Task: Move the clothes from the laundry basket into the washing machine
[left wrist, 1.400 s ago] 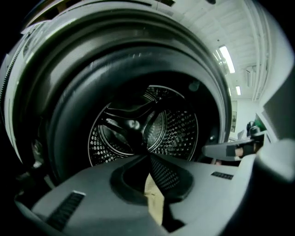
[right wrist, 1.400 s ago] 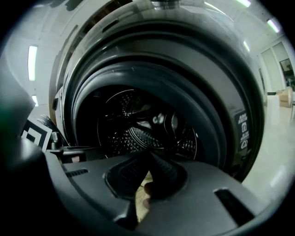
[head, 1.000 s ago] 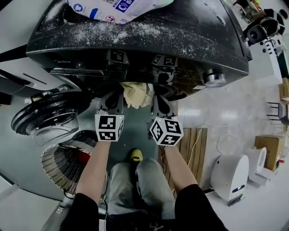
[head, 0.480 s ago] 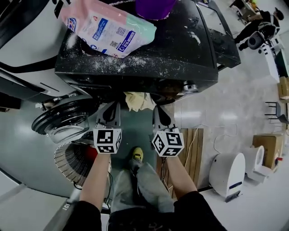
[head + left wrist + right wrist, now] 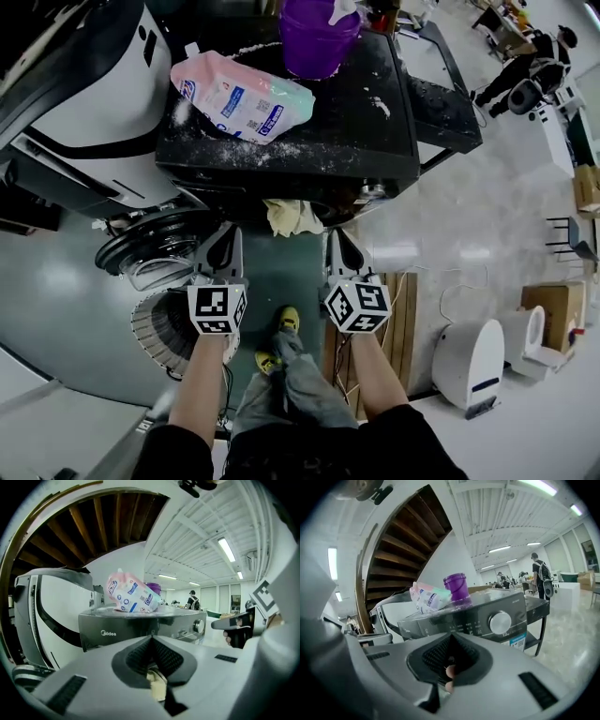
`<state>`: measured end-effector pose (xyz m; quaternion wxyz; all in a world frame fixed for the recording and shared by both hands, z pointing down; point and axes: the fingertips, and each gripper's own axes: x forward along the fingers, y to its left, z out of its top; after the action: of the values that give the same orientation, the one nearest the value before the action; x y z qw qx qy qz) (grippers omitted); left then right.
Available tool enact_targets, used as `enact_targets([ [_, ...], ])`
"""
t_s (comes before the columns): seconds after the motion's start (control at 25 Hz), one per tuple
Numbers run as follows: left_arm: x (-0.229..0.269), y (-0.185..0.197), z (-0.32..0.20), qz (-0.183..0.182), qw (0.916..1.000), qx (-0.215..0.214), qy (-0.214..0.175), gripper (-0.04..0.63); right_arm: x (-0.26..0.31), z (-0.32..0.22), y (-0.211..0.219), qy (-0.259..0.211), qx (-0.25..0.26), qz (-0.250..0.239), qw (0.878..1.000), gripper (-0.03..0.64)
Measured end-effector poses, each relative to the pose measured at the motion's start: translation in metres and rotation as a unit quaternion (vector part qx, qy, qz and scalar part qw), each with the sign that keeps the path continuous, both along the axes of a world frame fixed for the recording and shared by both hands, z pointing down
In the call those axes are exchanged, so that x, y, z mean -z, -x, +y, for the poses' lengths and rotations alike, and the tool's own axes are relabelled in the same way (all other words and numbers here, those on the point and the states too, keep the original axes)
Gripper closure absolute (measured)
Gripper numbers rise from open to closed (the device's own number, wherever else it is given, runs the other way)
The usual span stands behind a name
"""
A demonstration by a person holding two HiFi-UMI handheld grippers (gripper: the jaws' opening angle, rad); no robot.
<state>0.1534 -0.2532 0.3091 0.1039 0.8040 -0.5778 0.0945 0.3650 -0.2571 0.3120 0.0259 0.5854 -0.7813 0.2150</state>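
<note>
A dark front-loading washing machine [image 5: 300, 141] stands ahead, its round glass door [image 5: 155, 255] swung open to the left. A pale yellow cloth [image 5: 291, 216] hangs out of its opening. The ribbed laundry basket [image 5: 161, 323] sits on the floor at lower left, partly hidden by my left arm. My left gripper [image 5: 228, 234] and right gripper [image 5: 336, 240] are held side by side in front of the machine, one on each side of the cloth. Both are shut. A scrap of the pale cloth [image 5: 157, 684] shows below the left gripper [image 5: 151, 641]; the right gripper [image 5: 451, 639] faces the control knob [image 5: 500, 622].
A pink-and-green detergent pouch [image 5: 239, 94] and a purple tub [image 5: 319, 33] stand on the machine's dusty top. A white appliance [image 5: 84, 112] adjoins it on the left. To the right are a wooden pallet [image 5: 403, 309], a white rounded unit [image 5: 473, 361] and a cardboard box [image 5: 553, 314].
Both grippers have risen together and drawn back from the machine's opening. The view has lifted, so the machine's top and the tub on it now show. Jaws stayed shut.
</note>
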Motion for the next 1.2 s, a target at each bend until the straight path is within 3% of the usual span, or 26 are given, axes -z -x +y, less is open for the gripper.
enact_targets([
  [0.12, 0.027, 0.007, 0.016, -0.013, 0.9999, -0.001, -0.005, 0.584, 0.029, 0.015, -0.002, -0.008, 0.002, 0.004, 1.000, 0.612],
  [0.36, 0.080, 0.014, 0.048, -0.010, 0.9997, -0.005, -0.021, 0.584, 0.086, 0.050, -0.008, -0.047, 0.021, 0.061, 0.997, 0.612],
  [1.2, 0.209, 0.027, 0.141, -0.035, 0.9946, -0.016, -0.096, 0.584, 0.196, 0.148, -0.040, -0.098, 0.001, 0.054, 0.994, 0.612],
])
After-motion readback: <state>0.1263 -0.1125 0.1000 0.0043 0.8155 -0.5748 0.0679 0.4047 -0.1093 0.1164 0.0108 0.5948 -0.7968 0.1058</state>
